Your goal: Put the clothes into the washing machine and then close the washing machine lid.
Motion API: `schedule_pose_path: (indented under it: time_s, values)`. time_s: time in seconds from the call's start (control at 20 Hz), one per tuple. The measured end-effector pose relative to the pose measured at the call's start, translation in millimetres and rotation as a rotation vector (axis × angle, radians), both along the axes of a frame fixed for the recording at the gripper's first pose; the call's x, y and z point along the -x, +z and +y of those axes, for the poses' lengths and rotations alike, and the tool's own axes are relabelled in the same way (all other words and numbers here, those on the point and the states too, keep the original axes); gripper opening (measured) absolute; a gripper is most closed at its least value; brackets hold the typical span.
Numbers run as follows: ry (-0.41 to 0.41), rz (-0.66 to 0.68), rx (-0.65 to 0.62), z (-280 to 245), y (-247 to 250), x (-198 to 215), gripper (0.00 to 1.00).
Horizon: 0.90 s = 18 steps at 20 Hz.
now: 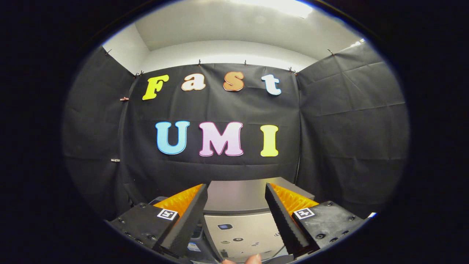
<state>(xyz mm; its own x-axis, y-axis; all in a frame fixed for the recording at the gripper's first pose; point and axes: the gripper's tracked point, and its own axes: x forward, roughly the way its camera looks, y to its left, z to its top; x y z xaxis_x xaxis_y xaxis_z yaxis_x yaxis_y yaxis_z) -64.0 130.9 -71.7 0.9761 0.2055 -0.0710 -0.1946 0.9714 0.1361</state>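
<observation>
Grey washing machine [240, 198]: one, lid down | gripper [236, 190]: wide, holding nothing

Washing machine [238, 220] just ahead of and between the spread claw [236, 194] fingers, booth wall [220, 172] behind it

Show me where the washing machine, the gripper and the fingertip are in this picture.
Washing machine [240, 198]: gripper view, on its flat grey top, between the open fingers.
Gripper [236, 190]: gripper view, midway between its two fingertips, holding nothing.
Fingertip [253, 259]: gripper view, on the person's fingertip in front of the machine's panel.
</observation>
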Motion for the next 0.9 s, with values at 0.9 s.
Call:
schedule_pose_path:
  time_s: [0.9]
  values:
    - [-0.007, -0.054, -0.031, -19.2, 32.6, 13.4, 0.98]
